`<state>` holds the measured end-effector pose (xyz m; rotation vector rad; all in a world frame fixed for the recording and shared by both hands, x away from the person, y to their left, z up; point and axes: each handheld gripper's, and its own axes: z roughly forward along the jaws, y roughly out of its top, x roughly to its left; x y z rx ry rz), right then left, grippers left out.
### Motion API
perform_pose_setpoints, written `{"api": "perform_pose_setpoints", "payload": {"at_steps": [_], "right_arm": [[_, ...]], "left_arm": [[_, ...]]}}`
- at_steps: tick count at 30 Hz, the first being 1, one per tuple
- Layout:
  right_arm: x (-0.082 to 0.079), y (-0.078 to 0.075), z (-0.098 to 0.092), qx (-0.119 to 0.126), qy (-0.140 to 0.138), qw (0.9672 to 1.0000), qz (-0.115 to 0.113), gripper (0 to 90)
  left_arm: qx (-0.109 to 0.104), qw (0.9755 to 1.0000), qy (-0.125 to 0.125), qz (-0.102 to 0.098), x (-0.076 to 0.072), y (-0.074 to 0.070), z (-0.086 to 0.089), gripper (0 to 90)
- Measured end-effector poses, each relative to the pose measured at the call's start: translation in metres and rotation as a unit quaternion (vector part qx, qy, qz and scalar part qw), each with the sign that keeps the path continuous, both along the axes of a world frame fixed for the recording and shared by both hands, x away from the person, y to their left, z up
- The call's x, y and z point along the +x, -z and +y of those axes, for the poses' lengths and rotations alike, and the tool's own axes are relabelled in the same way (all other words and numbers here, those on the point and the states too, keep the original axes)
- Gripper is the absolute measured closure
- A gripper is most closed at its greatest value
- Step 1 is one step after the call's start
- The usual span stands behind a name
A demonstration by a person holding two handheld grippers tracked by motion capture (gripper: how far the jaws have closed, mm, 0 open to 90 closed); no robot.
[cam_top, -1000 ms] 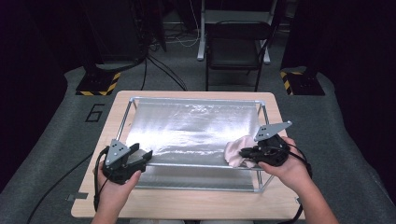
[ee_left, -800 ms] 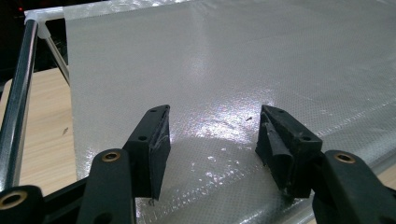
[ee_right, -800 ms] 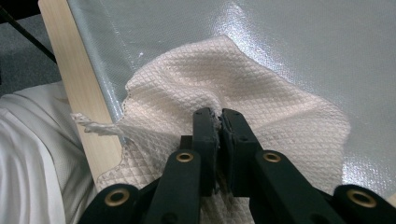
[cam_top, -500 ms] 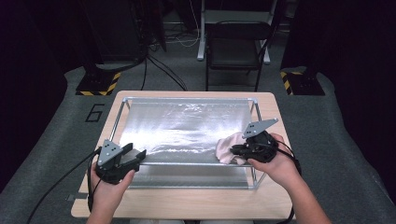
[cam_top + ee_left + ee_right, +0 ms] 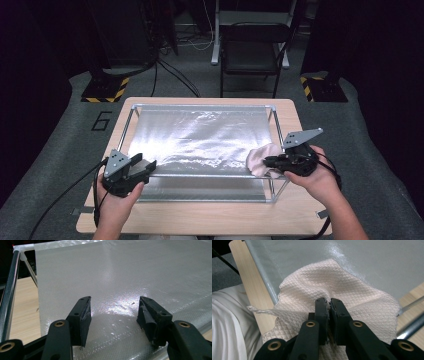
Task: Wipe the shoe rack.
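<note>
A pale pink quilted cloth lies bunched on the right front part of a silvery sheet stretched over a metal frame. My right gripper is shut on the cloth, a fold pinched between its black jaws, as the right gripper view shows close up. My left gripper rests at the sheet's front left edge, open, nothing between its fingers; the shiny sheet lies beneath and ahead of them.
The frame stands on a wooden table. Its front rail runs between both hands. A folding chair and yellow-black striped stand feet sit on the floor beyond the table. A white sleeve is beside the cloth.
The right hand has shifted the cloth a little left and back along the sheet's front right area. The left hand has stayed about where it was.
</note>
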<state>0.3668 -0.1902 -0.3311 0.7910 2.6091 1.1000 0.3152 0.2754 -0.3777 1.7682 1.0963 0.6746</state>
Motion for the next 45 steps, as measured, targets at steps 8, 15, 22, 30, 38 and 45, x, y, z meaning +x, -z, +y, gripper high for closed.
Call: {"api": "perform_pose_setpoints", "payload": {"at_steps": [8,15,22,30,38,45], "right_arm": [[-0.004,0.003,-0.001,0.019,0.011,0.9998,0.000,84.6],[-0.003,0.004,0.012,0.018,-0.001,0.9997,-0.017,84.7],[-0.010,0.002,-0.002,0.020,0.011,0.9994,-0.025,85.0],[-0.017,0.003,-0.028,0.044,0.037,0.9980,-0.026,85.2],[-0.023,-0.002,-0.052,0.066,0.061,0.9954,-0.034,85.3],[-0.027,0.001,-0.075,0.078,0.089,0.9923,-0.037,86.1]], "left_arm": [[-0.002,1.0000,-0.004,0.002,-0.001,0.000,-0.001,43.8],[0.002,1.0000,-0.005,0.000,0.000,-0.001,-0.003,43.7],[-0.002,1.0000,-0.005,0.002,0.000,0.000,-0.002,43.7],[-0.002,1.0000,-0.004,0.001,0.000,0.000,-0.002,43.8],[-0.003,1.0000,-0.004,0.001,0.000,0.000,-0.002,43.8],[-0.004,1.0000,-0.005,-0.003,0.000,0.001,-0.002,43.7]]}}
